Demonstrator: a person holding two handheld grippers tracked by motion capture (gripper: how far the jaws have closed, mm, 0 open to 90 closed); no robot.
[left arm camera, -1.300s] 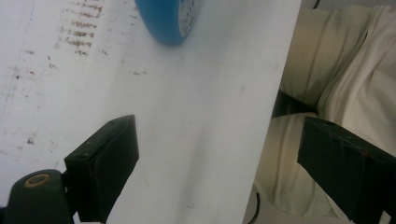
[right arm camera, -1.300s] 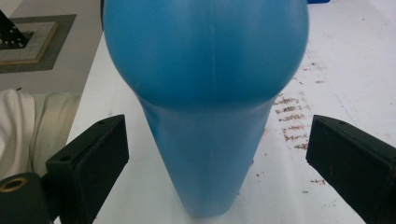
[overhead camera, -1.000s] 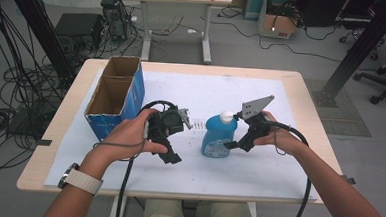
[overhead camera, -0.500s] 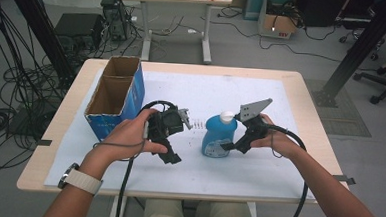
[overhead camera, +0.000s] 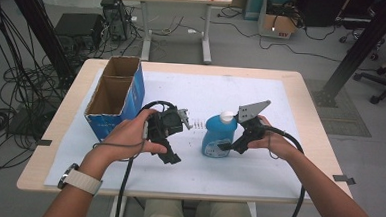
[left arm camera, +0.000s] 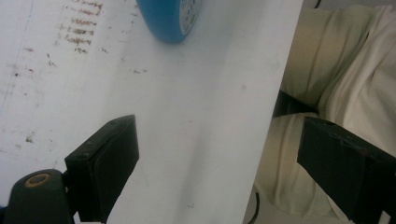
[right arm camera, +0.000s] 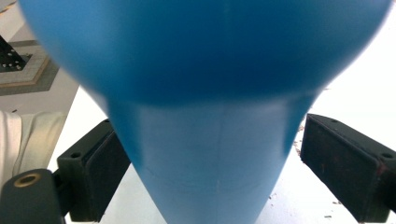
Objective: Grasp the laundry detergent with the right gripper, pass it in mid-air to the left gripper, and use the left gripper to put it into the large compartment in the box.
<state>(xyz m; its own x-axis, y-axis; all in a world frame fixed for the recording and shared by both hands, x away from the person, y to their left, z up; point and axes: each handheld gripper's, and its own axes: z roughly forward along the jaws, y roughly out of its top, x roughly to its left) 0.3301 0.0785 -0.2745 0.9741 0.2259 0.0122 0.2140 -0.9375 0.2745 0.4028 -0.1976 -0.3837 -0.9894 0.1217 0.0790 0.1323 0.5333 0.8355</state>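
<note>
Nearest the desk's (overhead camera: 277, 188) front edge, the person's two forearms come in, one gripper in each hand. The left gripper (overhead camera: 172, 137) sits left of centre on the white sheet (overhead camera: 201, 96), its jaws spread wide with nothing between them, aimed back toward the front edge. The blue bottle (overhead camera: 218, 136) with a white cap (overhead camera: 226, 116) stands upright just right of centre, long axis vertical. The right gripper (overhead camera: 231, 144) is much the nearer: it reaches in from the bottle's right, and in the right gripper view the bottle's body (right arm camera: 205, 154) stands between the jaws. They have just been closing, yet a sliver of gap shows at each pad, so no grip yet. Farther back, at the left edge, stands an open cardboard box (overhead camera: 114, 97).
</note>
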